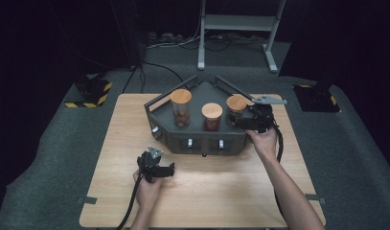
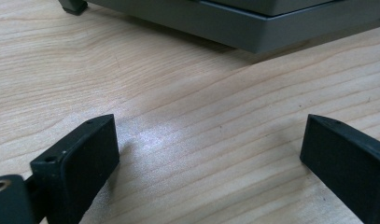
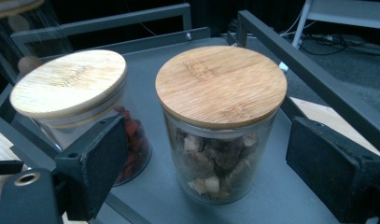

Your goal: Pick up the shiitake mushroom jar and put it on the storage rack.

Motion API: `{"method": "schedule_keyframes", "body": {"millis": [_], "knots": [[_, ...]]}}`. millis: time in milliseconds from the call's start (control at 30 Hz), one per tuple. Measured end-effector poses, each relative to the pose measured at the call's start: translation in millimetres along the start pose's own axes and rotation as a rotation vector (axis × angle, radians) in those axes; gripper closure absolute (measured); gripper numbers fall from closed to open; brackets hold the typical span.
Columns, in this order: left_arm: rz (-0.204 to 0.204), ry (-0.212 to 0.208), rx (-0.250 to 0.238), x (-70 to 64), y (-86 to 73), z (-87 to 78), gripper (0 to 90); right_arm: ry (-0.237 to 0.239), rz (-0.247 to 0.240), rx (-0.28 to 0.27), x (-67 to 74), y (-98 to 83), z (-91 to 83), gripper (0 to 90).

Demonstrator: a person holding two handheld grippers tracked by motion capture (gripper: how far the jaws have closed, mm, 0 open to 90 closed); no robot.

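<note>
Right tongs straddling the rightmost jar, not gripping; left tongs idle over bare table.

My right gripper (image 3: 206, 163) sits at the right end of the grey tray (image 1: 202, 129), jaws spread wide with the jar of brownish chunks (image 3: 220, 126) between them; I see a gap on both sides, so the pads aren't on the glass and nothing's held. That jar stands upright on the tray floor under its round bamboo lid (image 3: 221, 84), just beside the jar with red contents (image 3: 73, 105), also lidded. In the high view a taller jar (image 1: 181, 109) stands at the tray's left. My left gripper (image 2: 208, 163) is well apart from all that, low over the wooden table (image 2: 187, 102) in front of the tray's front-left corner, jaws wide open, empty, only wood grain between them.
</note>
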State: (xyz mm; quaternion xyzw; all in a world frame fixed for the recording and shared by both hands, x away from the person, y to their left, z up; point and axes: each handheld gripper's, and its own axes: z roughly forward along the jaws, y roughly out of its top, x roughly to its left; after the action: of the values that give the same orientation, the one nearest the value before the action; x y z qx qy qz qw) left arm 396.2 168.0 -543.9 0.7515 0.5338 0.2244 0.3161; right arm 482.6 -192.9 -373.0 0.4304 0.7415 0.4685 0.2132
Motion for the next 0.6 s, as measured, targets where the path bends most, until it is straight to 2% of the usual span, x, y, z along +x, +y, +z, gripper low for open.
{"method": "schedule_keyframes", "body": {"millis": [600], "knots": [[-0.001, -0.001, 0.000, 0.1, 0.0, 0.0, 4.3, 0.024, 0.034, -0.043, -7.5, -6.1, -17.2, 13.0]]}}
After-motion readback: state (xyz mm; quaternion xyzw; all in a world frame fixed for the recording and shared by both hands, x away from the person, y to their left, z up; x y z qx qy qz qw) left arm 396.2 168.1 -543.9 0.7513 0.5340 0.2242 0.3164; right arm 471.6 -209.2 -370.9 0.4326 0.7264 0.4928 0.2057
